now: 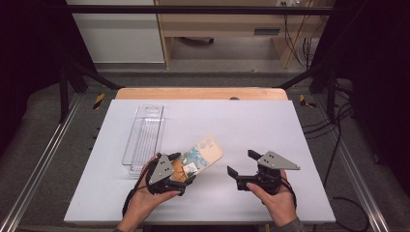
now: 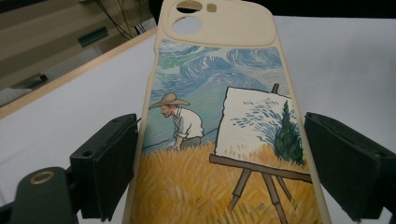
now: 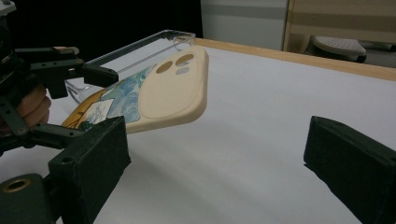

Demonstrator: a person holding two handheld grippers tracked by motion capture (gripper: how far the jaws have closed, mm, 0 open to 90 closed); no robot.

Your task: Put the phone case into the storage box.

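The left gripper [image 1: 186, 178] is closed on the painted phone case [image 1: 200, 157] at its lower end, so the case juts forward from between the jaws, lifted off the white table [image 1: 251, 121]. The right gripper [image 1: 240, 163] waits with its jaws wide apart and nothing in them, to the right of the case. The step in hand seems to be carrying the case; the next move probably needs a steady turn toward the clear tray [image 1: 143, 137] left of the left gripper.

a lab set up for recording: a white table [image 1: 251, 121] boxed in by black metal framing [image 1: 193, 9], dark curtains at 9 and 3 o'clock, loose cables [image 1: 333, 140] trailing at 3 o'clock.
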